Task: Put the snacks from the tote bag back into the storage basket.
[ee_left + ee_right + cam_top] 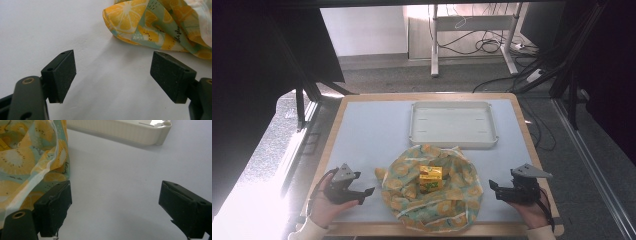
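Left gripper (368,194) rests low on the table (367,135) with its jaws spread wide and nothing between them, just short of the lemon-print cloth (432,187). That cloth lies open in the middle near the front edge, a small yellow carton (430,178) standing on it, a white tray (453,125) behind. Right gripper (493,190) sits beside the cloth's other edge, jaws equally wide and empty.
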{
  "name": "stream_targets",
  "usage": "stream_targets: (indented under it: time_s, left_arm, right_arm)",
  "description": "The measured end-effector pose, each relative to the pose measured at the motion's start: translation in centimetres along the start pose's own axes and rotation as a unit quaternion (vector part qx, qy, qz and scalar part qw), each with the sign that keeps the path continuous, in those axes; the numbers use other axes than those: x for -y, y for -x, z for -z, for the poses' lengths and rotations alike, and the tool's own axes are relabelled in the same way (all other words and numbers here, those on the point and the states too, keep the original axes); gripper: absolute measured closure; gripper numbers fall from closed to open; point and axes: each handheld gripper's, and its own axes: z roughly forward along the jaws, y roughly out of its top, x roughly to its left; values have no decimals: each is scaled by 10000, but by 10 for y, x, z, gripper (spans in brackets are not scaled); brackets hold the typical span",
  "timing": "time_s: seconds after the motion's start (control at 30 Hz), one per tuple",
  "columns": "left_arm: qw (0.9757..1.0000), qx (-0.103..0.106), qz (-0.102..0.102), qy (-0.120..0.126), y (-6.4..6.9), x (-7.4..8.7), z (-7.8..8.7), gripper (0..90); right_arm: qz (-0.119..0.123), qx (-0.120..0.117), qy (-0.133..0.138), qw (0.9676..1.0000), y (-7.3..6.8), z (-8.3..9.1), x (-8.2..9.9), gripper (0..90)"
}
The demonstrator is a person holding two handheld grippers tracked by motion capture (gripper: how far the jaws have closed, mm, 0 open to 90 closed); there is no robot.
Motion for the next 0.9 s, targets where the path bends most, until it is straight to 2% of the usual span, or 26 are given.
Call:
stream_targets:
  time_s: [0.2, 0.4, 0.6, 0.9]
  left_arm:
    - [10000, -5, -1, -2, 1, 0, 1, 208]
    - [10000, 34, 16, -33, 1, -1, -1, 208]
    - [9999, 69, -11, -81, 3, 0, -3, 208]
    - [10000, 42, -14, -80, 3, 0, -2, 208]
  right_arm:
    - [-48, -51, 51, 10000, -1, 3, -4, 128]
    - [84, -130, 57, 9999, -4, 6, -11, 140]
    - [202, -249, -50, 9995, -8, 7, -21, 144]
    - [303, -404, -15, 9987, -13, 11, -33, 148]
